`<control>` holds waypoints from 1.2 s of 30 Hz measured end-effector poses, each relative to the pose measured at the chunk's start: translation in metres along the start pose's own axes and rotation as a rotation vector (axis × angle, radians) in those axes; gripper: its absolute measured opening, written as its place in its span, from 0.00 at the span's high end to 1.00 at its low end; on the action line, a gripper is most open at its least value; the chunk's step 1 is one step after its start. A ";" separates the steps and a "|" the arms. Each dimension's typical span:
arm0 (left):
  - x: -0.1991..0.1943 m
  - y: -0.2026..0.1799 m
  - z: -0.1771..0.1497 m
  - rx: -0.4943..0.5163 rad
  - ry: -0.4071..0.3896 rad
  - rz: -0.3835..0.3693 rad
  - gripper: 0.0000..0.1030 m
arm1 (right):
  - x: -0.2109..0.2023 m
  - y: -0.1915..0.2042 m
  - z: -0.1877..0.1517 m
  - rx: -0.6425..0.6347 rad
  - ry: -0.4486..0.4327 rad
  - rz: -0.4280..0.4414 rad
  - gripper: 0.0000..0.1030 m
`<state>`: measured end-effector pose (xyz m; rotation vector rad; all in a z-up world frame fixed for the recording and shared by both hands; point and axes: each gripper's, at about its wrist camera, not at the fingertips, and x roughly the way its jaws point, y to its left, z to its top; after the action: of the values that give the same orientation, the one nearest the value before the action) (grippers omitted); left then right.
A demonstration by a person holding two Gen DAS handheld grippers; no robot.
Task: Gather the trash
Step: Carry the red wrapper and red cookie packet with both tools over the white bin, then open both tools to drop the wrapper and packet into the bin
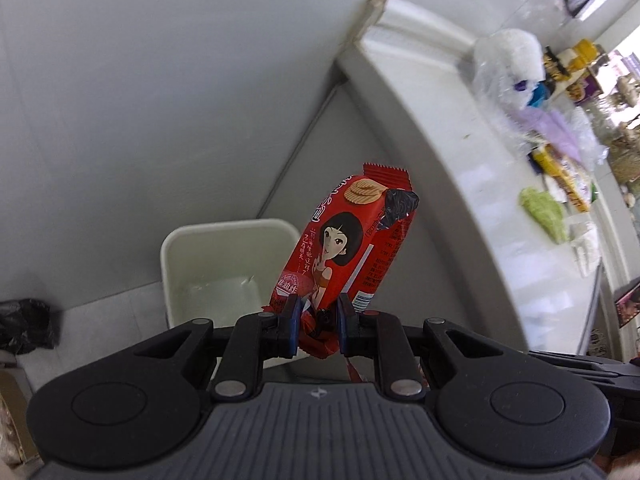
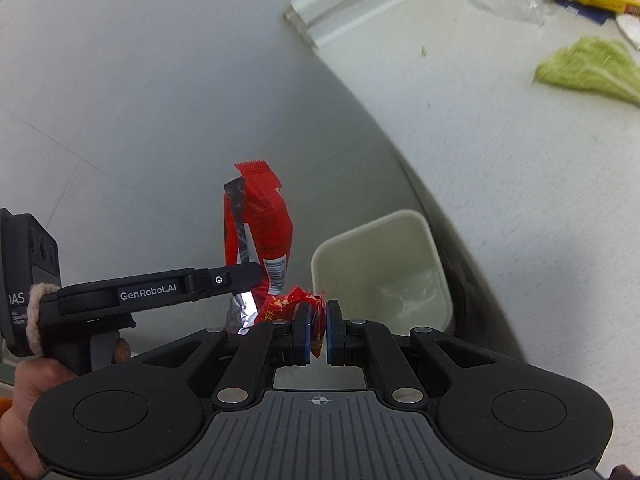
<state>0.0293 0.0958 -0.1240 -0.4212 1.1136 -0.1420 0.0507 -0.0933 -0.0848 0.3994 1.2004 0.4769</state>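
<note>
My left gripper (image 1: 318, 312) is shut on the bottom end of a red chip bag (image 1: 348, 240) with a cartoon figure printed on it; the bag stands upright above the jaws. Behind and below it on the floor is an open white bin (image 1: 208, 276). In the right wrist view, my right gripper (image 2: 318, 320) is shut on a small crumpled red wrapper (image 2: 292, 306). The white bin (image 2: 420, 244) lies just beyond and right of it. The same chip bag (image 2: 260, 224) shows to the left, held by the left gripper's black fingers (image 2: 224, 280).
A white counter (image 1: 460, 160) runs along the right, carrying a clear plastic bag (image 1: 508, 68), a green leaf (image 1: 546, 212) and yellow packets (image 1: 560, 172). A black bag (image 1: 26, 324) lies on the floor at left. The grey wall fills the background. The leaf (image 2: 592, 68) also shows.
</note>
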 end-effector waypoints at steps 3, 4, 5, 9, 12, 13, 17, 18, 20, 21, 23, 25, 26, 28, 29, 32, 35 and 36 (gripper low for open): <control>0.008 0.010 -0.004 -0.017 0.022 0.025 0.85 | 0.020 -0.001 -0.002 0.003 0.038 -0.018 0.95; 0.011 0.014 -0.005 -0.022 0.027 0.034 0.85 | 0.028 -0.002 -0.002 0.007 0.047 -0.027 0.95; 0.015 0.017 -0.006 -0.026 0.034 0.042 0.85 | 0.034 -0.003 -0.002 0.012 0.054 -0.034 0.95; 0.041 0.031 -0.005 -0.027 0.069 0.088 0.84 | 0.064 -0.006 0.004 0.019 0.061 -0.090 0.95; 0.066 0.043 -0.003 -0.032 0.106 0.118 0.84 | 0.089 -0.007 0.003 -0.001 0.058 -0.137 0.95; 0.074 0.046 -0.002 -0.033 0.115 0.124 0.84 | 0.099 -0.008 0.005 -0.007 0.058 -0.153 0.95; 0.106 0.058 0.000 -0.020 0.144 0.147 0.84 | 0.142 -0.011 0.011 -0.052 0.069 -0.223 0.95; 0.114 0.060 0.001 -0.011 0.149 0.151 0.84 | 0.153 -0.012 0.012 -0.066 0.075 -0.234 0.95; 0.127 0.064 0.002 0.005 0.163 0.162 0.84 | 0.171 -0.015 0.014 -0.088 0.091 -0.257 0.94; 0.132 0.066 0.002 0.011 0.170 0.164 0.84 | 0.180 -0.016 0.017 -0.101 0.101 -0.272 0.94; 0.140 0.071 0.000 0.023 0.181 0.170 0.84 | 0.194 -0.020 0.017 -0.124 0.117 -0.295 0.94; 0.146 0.073 -0.001 0.041 0.189 0.178 0.83 | 0.205 -0.023 0.014 -0.139 0.135 -0.317 0.94; 0.148 0.074 -0.002 0.052 0.192 0.181 0.83 | 0.208 -0.026 0.013 -0.144 0.141 -0.324 0.92; 0.152 0.071 -0.005 0.070 0.199 0.183 0.80 | 0.215 -0.028 0.011 -0.153 0.152 -0.336 0.88; 0.153 0.071 -0.006 0.077 0.203 0.184 0.78 | 0.216 -0.030 0.011 -0.157 0.153 -0.341 0.86; 0.157 0.066 -0.006 0.095 0.219 0.191 0.67 | 0.220 -0.033 0.010 -0.157 0.162 -0.362 0.80; 0.156 0.065 -0.008 0.109 0.228 0.190 0.47 | 0.227 -0.029 0.011 -0.126 0.168 -0.370 0.45; 0.155 0.064 -0.008 0.109 0.225 0.193 0.44 | 0.225 -0.029 0.011 -0.121 0.157 -0.372 0.42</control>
<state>0.0841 0.1028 -0.2828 -0.2016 1.3540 -0.0812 0.1290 0.0062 -0.2737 0.0300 1.3548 0.2592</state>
